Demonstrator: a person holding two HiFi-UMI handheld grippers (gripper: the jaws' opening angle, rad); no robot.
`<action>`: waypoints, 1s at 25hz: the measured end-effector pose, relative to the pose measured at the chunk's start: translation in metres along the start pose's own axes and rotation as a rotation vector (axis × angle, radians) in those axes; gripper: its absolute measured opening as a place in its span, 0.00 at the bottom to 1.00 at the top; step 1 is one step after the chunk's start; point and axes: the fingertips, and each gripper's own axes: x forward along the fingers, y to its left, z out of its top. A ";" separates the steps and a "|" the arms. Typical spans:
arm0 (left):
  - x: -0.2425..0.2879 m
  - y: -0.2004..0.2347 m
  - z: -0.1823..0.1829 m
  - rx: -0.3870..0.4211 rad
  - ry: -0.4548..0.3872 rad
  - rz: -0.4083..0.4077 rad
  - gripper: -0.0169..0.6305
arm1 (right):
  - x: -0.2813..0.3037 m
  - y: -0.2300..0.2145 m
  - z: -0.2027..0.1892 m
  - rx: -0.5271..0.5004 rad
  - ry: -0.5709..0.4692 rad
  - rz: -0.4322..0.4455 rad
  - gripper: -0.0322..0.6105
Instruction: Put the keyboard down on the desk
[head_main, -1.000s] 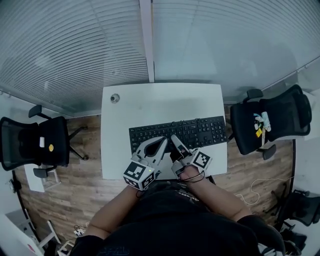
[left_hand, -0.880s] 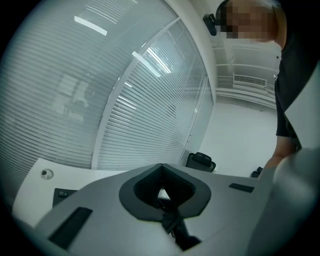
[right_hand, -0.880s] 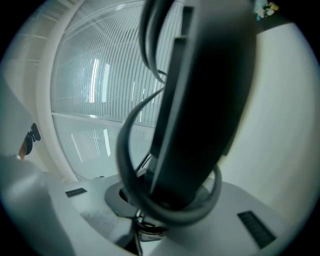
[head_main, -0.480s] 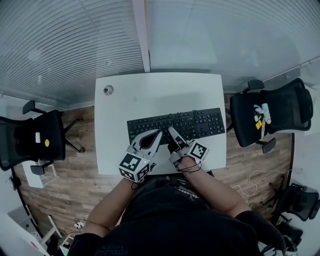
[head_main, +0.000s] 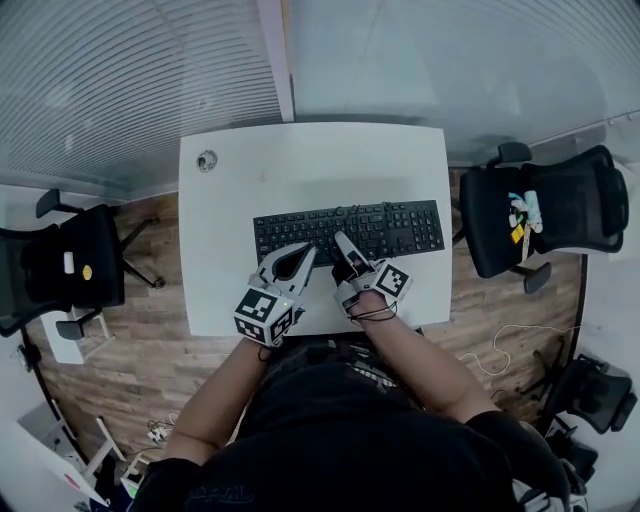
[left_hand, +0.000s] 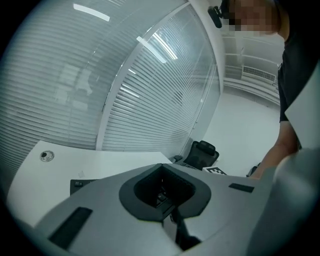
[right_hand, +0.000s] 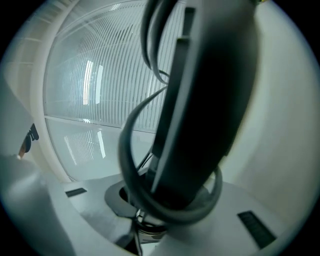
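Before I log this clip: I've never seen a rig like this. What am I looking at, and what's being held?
No robot here: a person holds a two-jaw gripper in each hand. The wide picture comes from a camera on the person's head, looking down on a white desk with a black keyboard on it or just above it. The other two come from cameras riding on the grippers, looking along their jaws. The left gripper has its jaws together, tips over the keyboard's near edge; keys show through the hollow between them. The right gripper, turned on its side, is clamped on a dark slab with a grey cable looped round it, apparently the keyboard's near edge.
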 end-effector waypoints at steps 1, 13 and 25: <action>0.000 0.001 -0.002 -0.006 0.005 0.002 0.05 | 0.000 -0.004 -0.001 0.001 0.000 -0.004 0.21; 0.006 0.002 -0.020 -0.032 0.058 -0.015 0.05 | -0.006 -0.055 -0.018 0.145 -0.005 -0.150 0.21; 0.009 0.007 -0.026 -0.046 0.085 -0.013 0.05 | -0.001 -0.082 -0.017 0.167 -0.023 -0.213 0.21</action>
